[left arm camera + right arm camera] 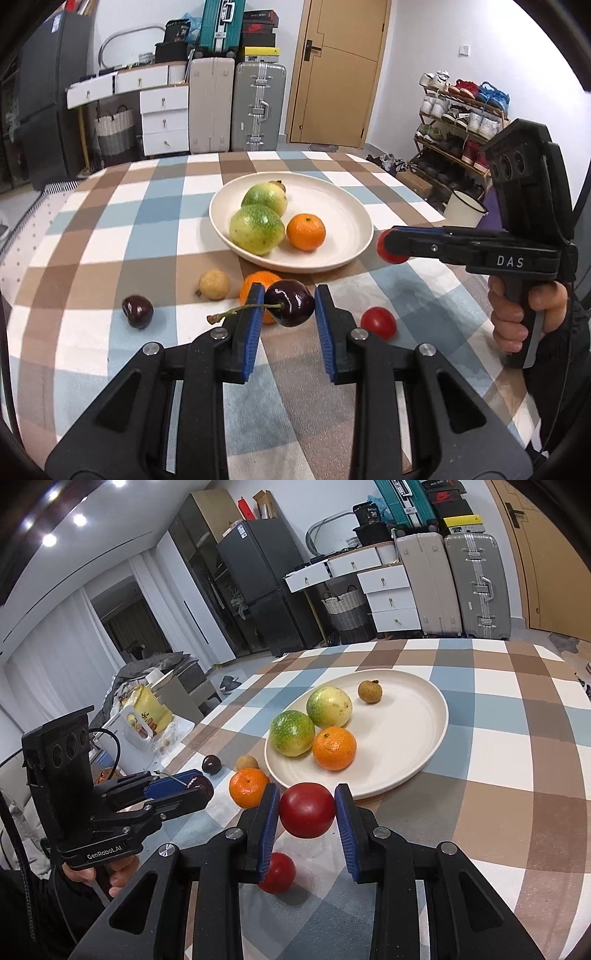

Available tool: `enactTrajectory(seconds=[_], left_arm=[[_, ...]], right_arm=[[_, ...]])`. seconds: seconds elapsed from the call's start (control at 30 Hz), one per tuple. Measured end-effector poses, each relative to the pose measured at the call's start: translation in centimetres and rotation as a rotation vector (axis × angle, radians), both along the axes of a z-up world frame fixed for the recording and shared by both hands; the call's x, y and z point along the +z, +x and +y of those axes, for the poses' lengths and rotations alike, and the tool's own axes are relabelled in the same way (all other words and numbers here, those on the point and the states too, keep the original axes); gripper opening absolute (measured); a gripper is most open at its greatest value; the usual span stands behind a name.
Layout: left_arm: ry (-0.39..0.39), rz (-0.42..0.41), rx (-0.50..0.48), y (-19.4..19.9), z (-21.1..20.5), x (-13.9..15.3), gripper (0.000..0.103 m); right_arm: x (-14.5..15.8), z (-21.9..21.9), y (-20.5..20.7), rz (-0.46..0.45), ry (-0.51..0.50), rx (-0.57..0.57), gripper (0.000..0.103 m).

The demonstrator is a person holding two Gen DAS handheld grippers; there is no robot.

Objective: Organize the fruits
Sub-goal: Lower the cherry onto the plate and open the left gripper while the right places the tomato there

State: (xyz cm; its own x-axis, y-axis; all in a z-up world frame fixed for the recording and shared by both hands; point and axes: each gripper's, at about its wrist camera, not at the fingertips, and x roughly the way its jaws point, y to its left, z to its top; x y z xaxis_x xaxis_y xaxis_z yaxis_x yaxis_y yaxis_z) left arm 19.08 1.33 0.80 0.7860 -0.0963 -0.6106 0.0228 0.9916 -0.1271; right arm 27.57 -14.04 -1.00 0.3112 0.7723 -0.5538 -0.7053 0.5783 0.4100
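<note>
1. Left wrist view: the left gripper (289, 304) clamps a dark cherry (290, 302) above the counter (110, 221). The plate (332, 210) already holds two green fruits and an orange; a second cherry (137, 311), longan (214, 284), orange (258, 282) and tomato (378, 322) are left outside it.
2. Right wrist view: the right gripper (306, 808) grips a red tomato (306, 809) just short of the plate's rim; by my judgement, roughly half remains.

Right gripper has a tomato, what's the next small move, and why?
Probably carry the tomato forward over the plate and release. The right gripper already clamps it just short of the near rim, and bare plate lies right of the orange.
</note>
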Motion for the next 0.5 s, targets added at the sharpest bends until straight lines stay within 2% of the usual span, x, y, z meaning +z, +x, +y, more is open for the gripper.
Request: enactTrajectory(seconds=[0.5], left_arm=[[-0.028, -0.069, 0.024, 3.8, 1.3, 2.6, 0.025]], right_arm=[[2.1, -1.1, 1.6, -0.031, 0.04, -0.084, 0.031]])
